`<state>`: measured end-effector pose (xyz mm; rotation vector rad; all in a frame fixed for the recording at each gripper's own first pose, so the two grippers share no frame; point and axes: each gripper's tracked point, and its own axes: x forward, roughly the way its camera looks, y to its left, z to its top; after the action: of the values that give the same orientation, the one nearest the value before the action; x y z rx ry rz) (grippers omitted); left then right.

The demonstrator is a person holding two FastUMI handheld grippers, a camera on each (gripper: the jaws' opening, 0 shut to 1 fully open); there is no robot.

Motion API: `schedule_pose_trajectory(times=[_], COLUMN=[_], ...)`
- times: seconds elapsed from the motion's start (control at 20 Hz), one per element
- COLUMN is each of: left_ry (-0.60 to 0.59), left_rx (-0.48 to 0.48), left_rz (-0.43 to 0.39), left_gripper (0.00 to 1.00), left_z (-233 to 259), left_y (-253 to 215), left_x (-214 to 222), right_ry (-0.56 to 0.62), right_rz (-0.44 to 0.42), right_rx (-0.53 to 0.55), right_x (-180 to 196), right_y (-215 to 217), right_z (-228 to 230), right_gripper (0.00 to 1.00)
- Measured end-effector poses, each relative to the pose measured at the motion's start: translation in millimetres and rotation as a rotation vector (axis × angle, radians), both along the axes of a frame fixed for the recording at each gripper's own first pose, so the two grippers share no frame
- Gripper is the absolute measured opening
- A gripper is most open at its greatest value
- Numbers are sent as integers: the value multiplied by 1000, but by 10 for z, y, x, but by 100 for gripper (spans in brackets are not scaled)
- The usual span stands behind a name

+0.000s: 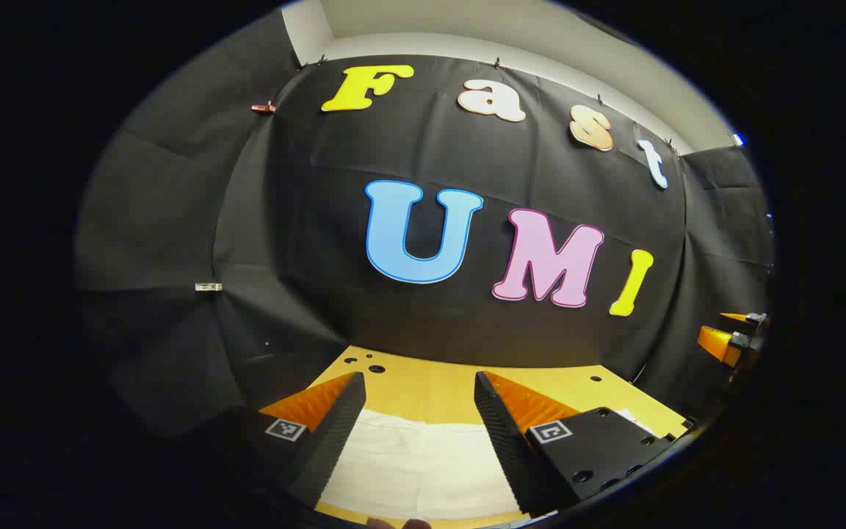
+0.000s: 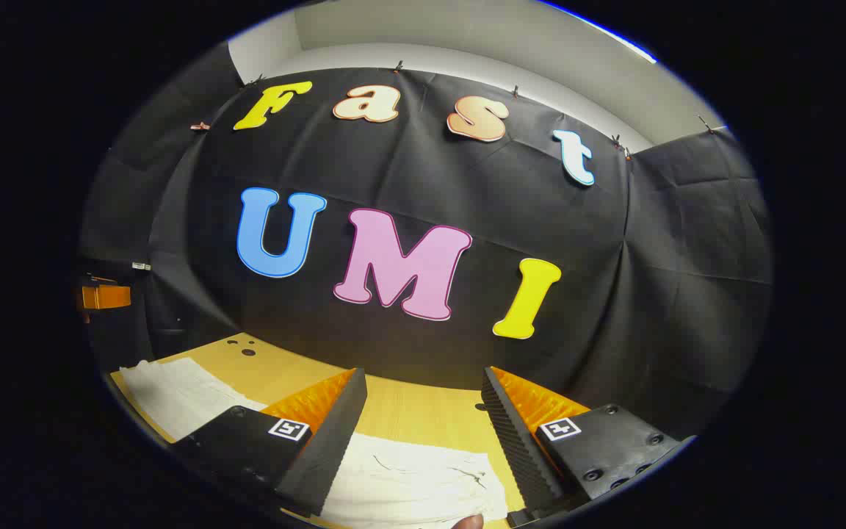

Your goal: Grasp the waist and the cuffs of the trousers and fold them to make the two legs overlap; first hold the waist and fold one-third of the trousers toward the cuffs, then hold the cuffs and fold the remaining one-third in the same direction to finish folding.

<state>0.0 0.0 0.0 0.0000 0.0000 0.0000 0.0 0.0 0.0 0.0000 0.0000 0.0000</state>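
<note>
White trousers (image 1: 423, 463) lie flat on the wooden table (image 1: 430, 386); left gripper (image 1: 417, 433) and right gripper (image 2: 423, 433) hover wide open, holding nothing.

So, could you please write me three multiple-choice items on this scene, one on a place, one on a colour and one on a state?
1. Where do the trousers lie?
A. On the table
B. Hung on the booth wall
C. On the floor

2. What colour are the trousers?
A. Blue
B. White
C. Red

3. How do the fingers of the left tool stand?
A. Shut on the trousers
B. Shut on nothing
C. Open, apart above the trousers

Answers:
1. A: the cloth lies flat on the yellow table, seen in both the left gripper view and the right gripper view.
2. B: the fabric is plainly white against the table.
3. C: a wide gap shows between the two fingers, with cloth and table visible through it; the right tool stands open likewise.
</note>
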Motion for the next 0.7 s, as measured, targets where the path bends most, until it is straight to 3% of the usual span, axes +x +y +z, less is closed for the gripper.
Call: schedule_pose_trajectory(times=[0.7], left_ry=[13], left_rx=[25], left_rz=[-28], left_gripper=[94], left_z=[-52], left_y=[-12], left_x=[12], right_ry=[4], right_rz=[14], right_rx=[-9], right_x=[38], right_y=[78], right_z=[-17], right_gripper=[97])
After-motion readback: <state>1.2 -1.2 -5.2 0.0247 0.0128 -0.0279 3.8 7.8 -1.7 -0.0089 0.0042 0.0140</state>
